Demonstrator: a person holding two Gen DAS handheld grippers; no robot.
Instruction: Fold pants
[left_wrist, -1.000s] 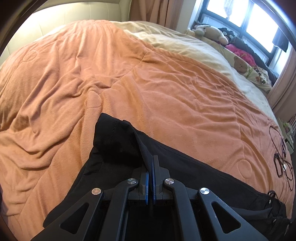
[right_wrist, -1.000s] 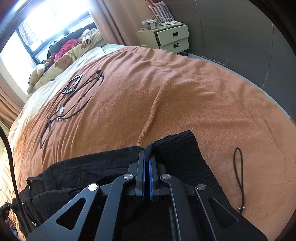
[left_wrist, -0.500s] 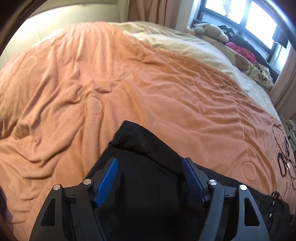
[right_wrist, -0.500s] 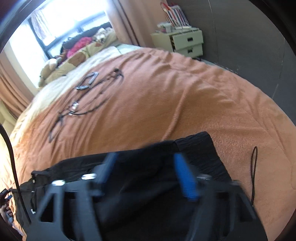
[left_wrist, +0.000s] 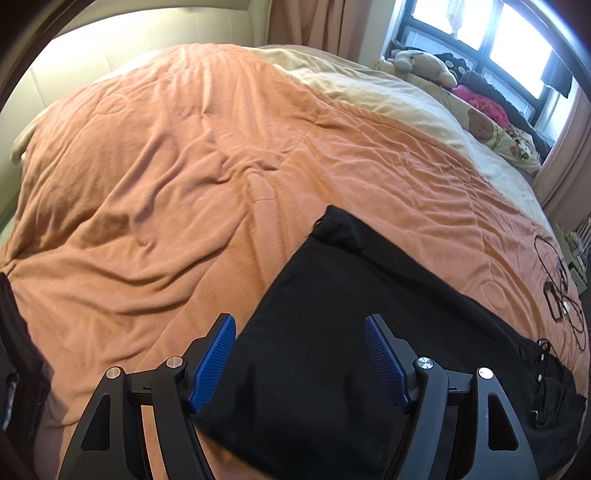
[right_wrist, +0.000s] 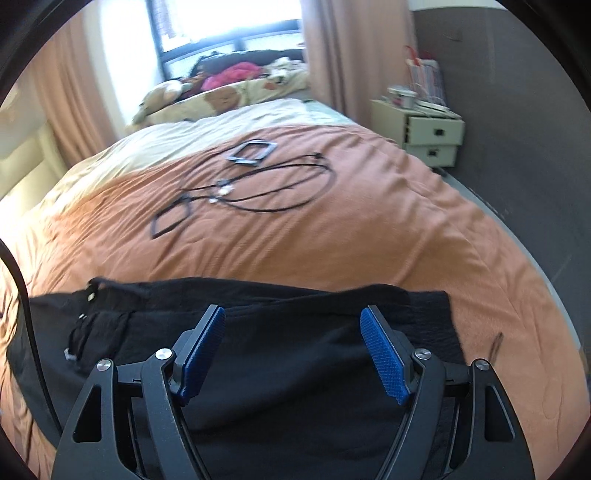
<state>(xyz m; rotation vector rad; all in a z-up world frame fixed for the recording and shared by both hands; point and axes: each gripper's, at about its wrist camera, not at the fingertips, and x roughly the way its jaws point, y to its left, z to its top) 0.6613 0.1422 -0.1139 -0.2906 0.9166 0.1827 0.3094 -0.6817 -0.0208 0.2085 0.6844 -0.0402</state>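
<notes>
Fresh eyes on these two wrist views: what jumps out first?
The black pants lying flat on the orange blanket, right under both grippers. The left gripper and right gripper are open, blue pads spread, holding nothing. Farther across the bed, black cables lie looped on the blanket.

A wide bed fills the room, spread with a rumpled orange blanket over a cream sheet that shows along the window side. A pale padded headboard stands at one end. Daylight pours through a dark-framed window, blown out white, with peach curtains on both sides. Stuffed toys and a pink bundle of cloth line the sill. A dark grey wall runs behind a cream two-drawer nightstand. Black cables lie looped on the blanket.
</notes>
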